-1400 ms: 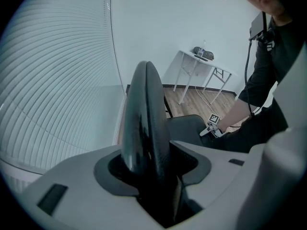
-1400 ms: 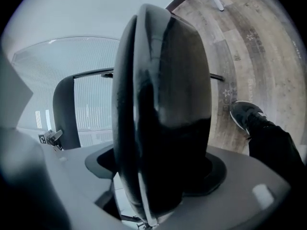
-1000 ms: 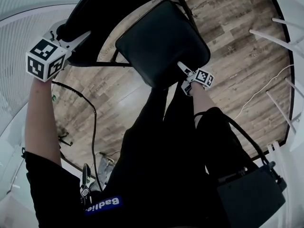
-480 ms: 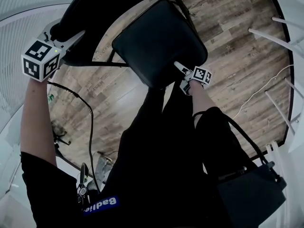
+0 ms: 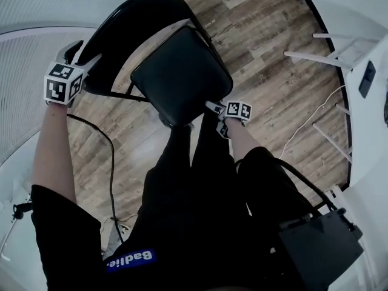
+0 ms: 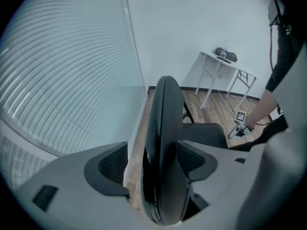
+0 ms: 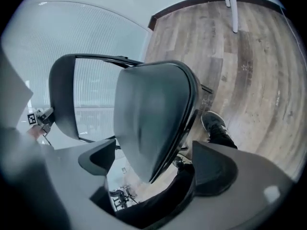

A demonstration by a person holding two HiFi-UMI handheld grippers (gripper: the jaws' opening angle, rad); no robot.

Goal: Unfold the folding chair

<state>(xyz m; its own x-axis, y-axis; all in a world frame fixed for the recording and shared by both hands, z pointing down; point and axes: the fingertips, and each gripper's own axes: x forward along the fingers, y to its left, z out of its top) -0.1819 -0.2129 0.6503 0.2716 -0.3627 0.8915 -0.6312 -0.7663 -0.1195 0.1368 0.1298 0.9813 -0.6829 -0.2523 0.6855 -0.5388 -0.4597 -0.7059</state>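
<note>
The black folding chair stands unfolded on the wood floor, its curved backrest point(image 5: 142, 14) at the top left and its padded seat point(image 5: 182, 71) level below it. My left gripper point(image 5: 85, 53) is at the backrest's left edge. In the left gripper view the backrest edge point(image 6: 163, 128) runs between the opening jaws of the left gripper point(image 6: 153, 163), with floor showing beside the left pad. My right gripper point(image 5: 217, 117) sits at the seat's front corner. There the seat's edge point(image 7: 148, 119) lies between the opening jaws of the right gripper point(image 7: 156, 164), with gaps on both sides.
White slatted blinds point(image 5: 24, 102) curve along the left. A black cable point(image 5: 100, 141) trails on the floor. White table legs point(image 5: 321, 56) stand at the right, and a small white table point(image 6: 225, 63) at the far wall. My shoe point(image 7: 216, 123) is under the seat; a black bag point(image 5: 315, 247) hangs at my right.
Both grippers' jaws have spread off the chair. The right gripper has lifted back from the seat's front edge, and the left one has risen slightly at the backrest. The chair stays put.
</note>
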